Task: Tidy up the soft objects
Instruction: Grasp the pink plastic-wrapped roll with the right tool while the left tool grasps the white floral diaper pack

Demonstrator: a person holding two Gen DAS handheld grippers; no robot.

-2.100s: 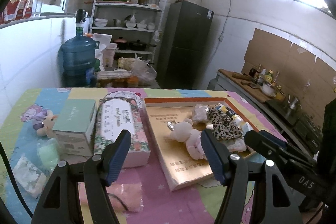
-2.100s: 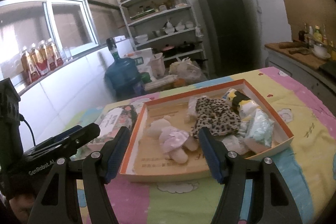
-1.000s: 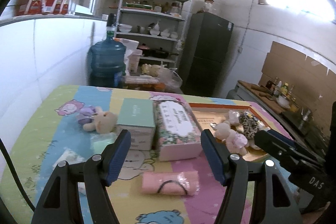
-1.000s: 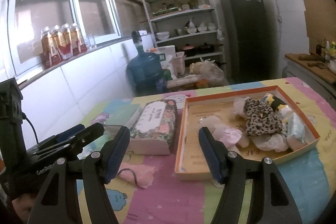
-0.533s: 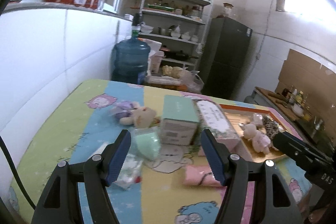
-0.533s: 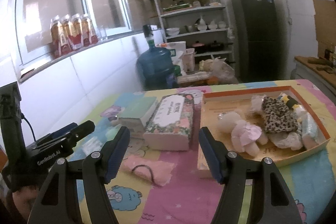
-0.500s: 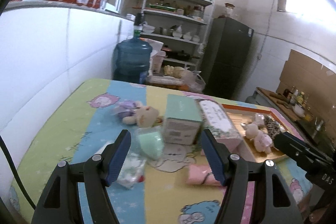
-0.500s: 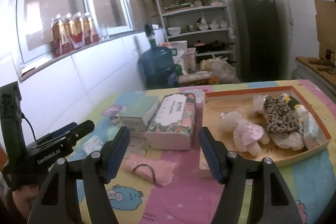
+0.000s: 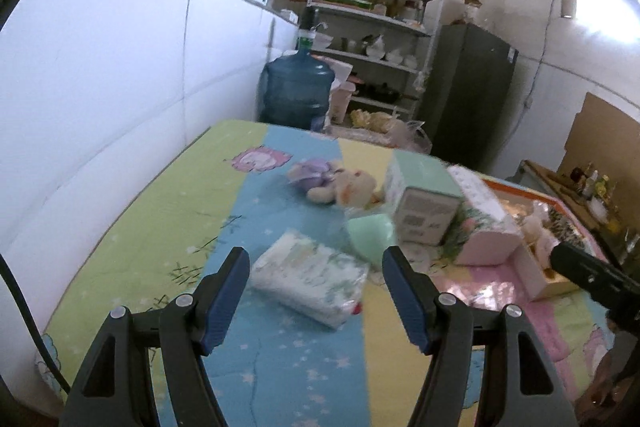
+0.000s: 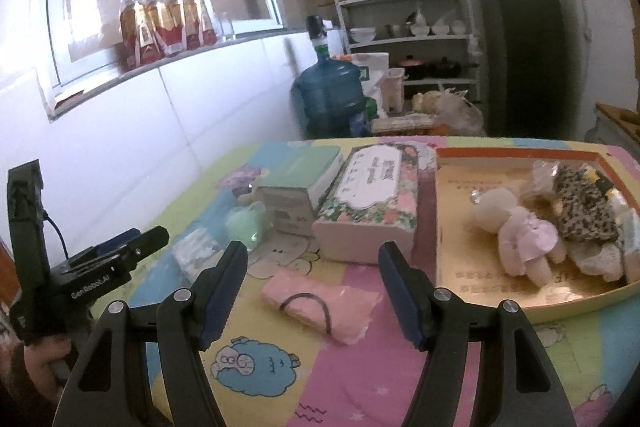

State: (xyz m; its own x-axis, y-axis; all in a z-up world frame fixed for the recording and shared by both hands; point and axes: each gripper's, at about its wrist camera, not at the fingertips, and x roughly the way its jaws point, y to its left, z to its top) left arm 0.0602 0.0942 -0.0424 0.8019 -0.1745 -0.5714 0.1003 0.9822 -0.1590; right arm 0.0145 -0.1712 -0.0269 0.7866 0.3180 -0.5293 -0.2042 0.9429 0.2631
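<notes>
Table [image 9: 132, 227] with cartoon cover, bearing orange-rimmed tray [image 10: 516, 151] of plush toys, floral tissue box [image 10: 370, 203] and green box [image 10: 298, 183] beside it. White wrapped pack [image 9: 310, 277] before left gripper [image 9: 316, 291], jaws apart, empty. Pink cloth [image 10: 320, 303] before right gripper [image 10: 312, 287], jaws apart, empty.

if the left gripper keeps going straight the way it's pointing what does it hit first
Most likely the white plastic-wrapped packet lying on the tablecloth. It sits framed between the open fingers of the left gripper, nearer than the mint-green pouch. Depth is hard to judge through the fisheye.
</notes>
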